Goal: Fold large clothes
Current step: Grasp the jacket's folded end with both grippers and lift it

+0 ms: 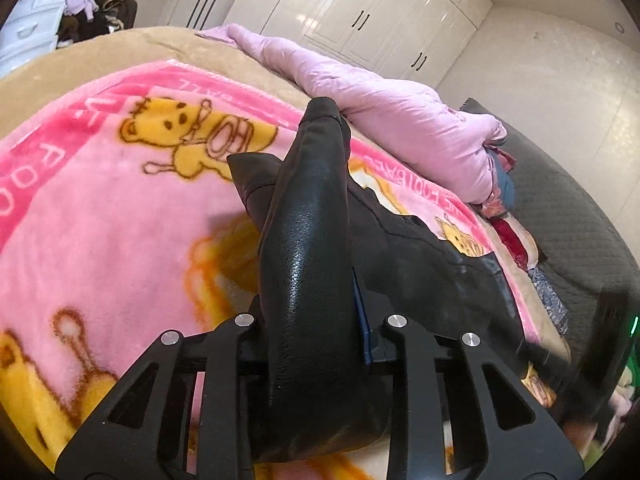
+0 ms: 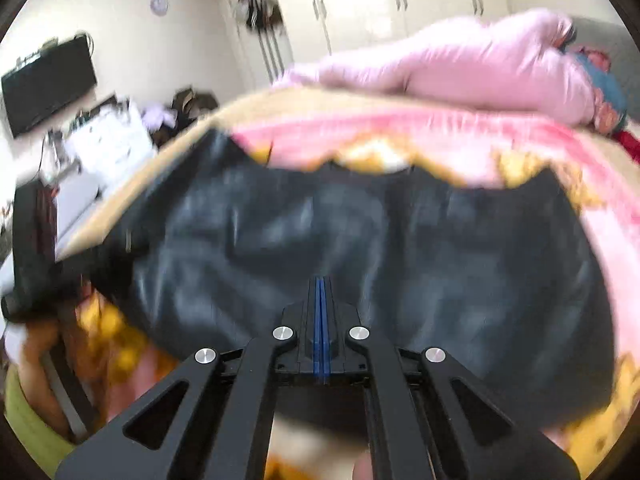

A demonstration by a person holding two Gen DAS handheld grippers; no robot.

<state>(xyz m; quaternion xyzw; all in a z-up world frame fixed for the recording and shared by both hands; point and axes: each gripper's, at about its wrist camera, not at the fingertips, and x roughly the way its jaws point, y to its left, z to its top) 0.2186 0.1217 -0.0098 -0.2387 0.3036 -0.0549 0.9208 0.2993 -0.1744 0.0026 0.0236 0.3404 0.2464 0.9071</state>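
A black leather jacket [image 1: 308,216] lies on a pink blanket with yellow bears [image 1: 120,208] spread over the bed. My left gripper [image 1: 316,312] is shut on a thick raised fold of that jacket; the leather fills the gap and hides the left finger, while one blue pad [image 1: 362,320] shows on the right. In the blurred right wrist view the jacket [image 2: 360,232] spreads wide across the blanket [image 2: 400,136]. My right gripper [image 2: 322,292] hangs over its near part, blue pads pressed together. No cloth shows between them.
A rolled pink quilt [image 1: 380,100] lies along the far side of the bed, with a pile of coloured clothes [image 1: 516,240] and a dark grey cover [image 1: 568,208] to the right. White wardrobes [image 1: 360,8] stand behind. A wall TV [image 2: 48,84] and cluttered furniture are at the left.
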